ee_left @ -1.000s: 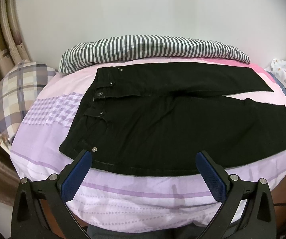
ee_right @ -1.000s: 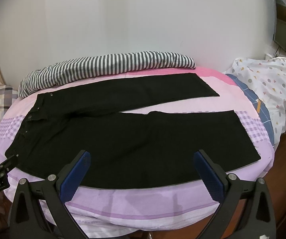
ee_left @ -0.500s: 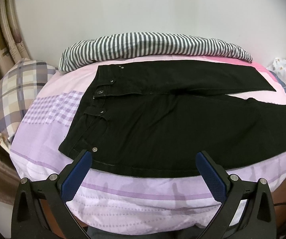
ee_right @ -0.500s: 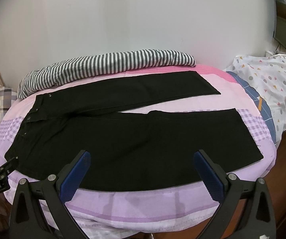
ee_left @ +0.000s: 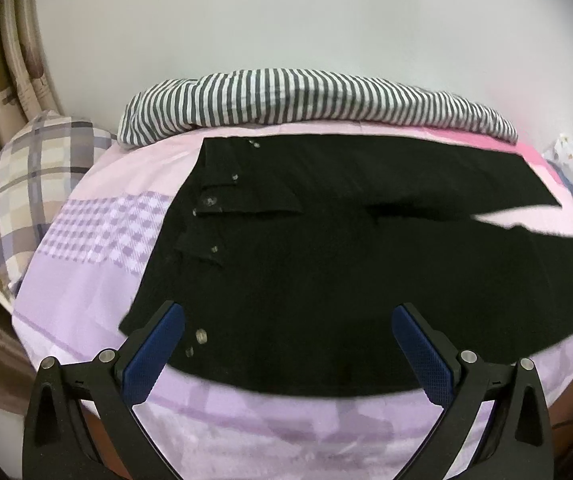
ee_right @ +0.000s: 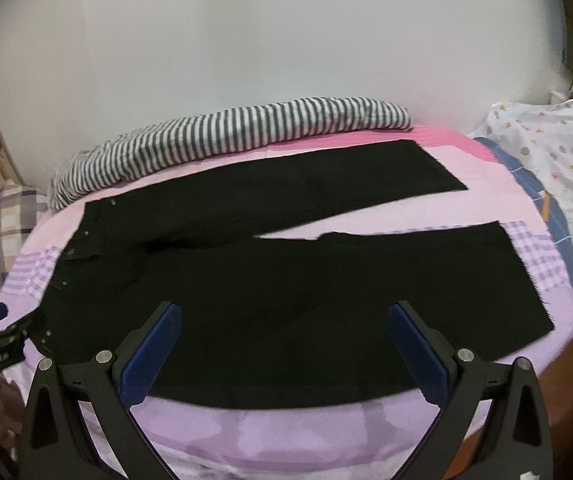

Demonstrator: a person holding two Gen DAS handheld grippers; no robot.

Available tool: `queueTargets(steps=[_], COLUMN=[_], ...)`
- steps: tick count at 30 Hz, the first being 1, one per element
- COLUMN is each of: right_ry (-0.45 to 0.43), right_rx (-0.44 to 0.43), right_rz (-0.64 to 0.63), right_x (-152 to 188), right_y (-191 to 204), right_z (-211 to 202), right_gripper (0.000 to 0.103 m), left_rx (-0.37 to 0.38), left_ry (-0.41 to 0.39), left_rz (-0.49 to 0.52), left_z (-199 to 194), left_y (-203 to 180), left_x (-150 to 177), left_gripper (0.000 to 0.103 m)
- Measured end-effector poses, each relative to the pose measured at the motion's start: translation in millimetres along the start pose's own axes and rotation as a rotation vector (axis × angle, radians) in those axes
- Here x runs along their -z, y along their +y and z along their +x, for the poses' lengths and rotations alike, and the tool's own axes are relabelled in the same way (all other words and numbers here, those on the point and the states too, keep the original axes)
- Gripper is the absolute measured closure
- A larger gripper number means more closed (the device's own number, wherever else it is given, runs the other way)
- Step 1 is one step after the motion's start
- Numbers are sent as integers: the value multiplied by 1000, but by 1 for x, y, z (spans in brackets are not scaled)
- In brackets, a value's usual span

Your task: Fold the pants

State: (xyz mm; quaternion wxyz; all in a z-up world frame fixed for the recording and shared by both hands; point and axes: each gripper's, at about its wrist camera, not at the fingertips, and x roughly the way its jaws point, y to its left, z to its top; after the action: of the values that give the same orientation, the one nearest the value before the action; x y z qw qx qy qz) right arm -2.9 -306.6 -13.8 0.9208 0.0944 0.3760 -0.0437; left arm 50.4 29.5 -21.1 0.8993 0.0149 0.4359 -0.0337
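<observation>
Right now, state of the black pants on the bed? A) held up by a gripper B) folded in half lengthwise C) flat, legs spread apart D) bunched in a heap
C: the black pants lie flat on the bed, legs apart with sheet showing between; right gripper open, holding nothing.

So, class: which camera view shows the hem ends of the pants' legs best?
The right wrist view: both hems of the pants lie fully in frame. The left wrist view favours the waistband, and the near hem runs off its right edge.

Black pants (ee_left: 326, 264) lie flat, spread on purple-pink bed cover. Waist with small silver buttons points left. Two legs stretch right, split apart in V. Not folded.
</observation>
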Motion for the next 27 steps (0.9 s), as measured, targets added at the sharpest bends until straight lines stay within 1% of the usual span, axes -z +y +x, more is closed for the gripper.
queueTargets(steps=[2,4,6,8,9,10,15,16,18,20,21,23,24,27], right_ry=[5,6,5,7,9,12,34,40,56,71,76,89,96,114], right_rx=[-32,-63,-69,-67,-68,-69,-76,-77,-78,-79,-79,-78,-80,-87], right_rz=[4,15,9,-4,-10,-15,-24,-24,-27,-33,-37,-47,-51,-70], right_x=[-7,-15,-21,-29,-33,-37,-58,-62,-69,-76,-79,-84,-86,-94], right_y=[-1,-2,-1,3,5,6,20,23,30,39,42,50,54,65], right_z=[5,10,16,23,28,32,58,64,77,90,96,108,114,130], right_gripper=[1,1,1,1,1,1,1,1,1,1,1,1,1,1], left_rx=[14,53,94,113,137,161,224,238,269,309,342,378,402,421], left_ry=[8,-1,5,35,49,56,85,82,103,117,140,166,192,232], left_rz=[-19,-49,-88,-125,-170,-205,-314,-333,-375,-414,-440,-479,-499,-503], left_z=[6,14,25,36,46,54,94,100,122,138,151,168,181,205], left_y=[11,27,48,64,79,91,135,140,155,165,171,180,185,190], left_x=[-14,-33,-56,-74,-87,-96,-133,-138,-148,-154,-157,-160,-163,-169], left_gripper=[1,3,11,25,28,33,47,50,53,62,64,73,73,73])
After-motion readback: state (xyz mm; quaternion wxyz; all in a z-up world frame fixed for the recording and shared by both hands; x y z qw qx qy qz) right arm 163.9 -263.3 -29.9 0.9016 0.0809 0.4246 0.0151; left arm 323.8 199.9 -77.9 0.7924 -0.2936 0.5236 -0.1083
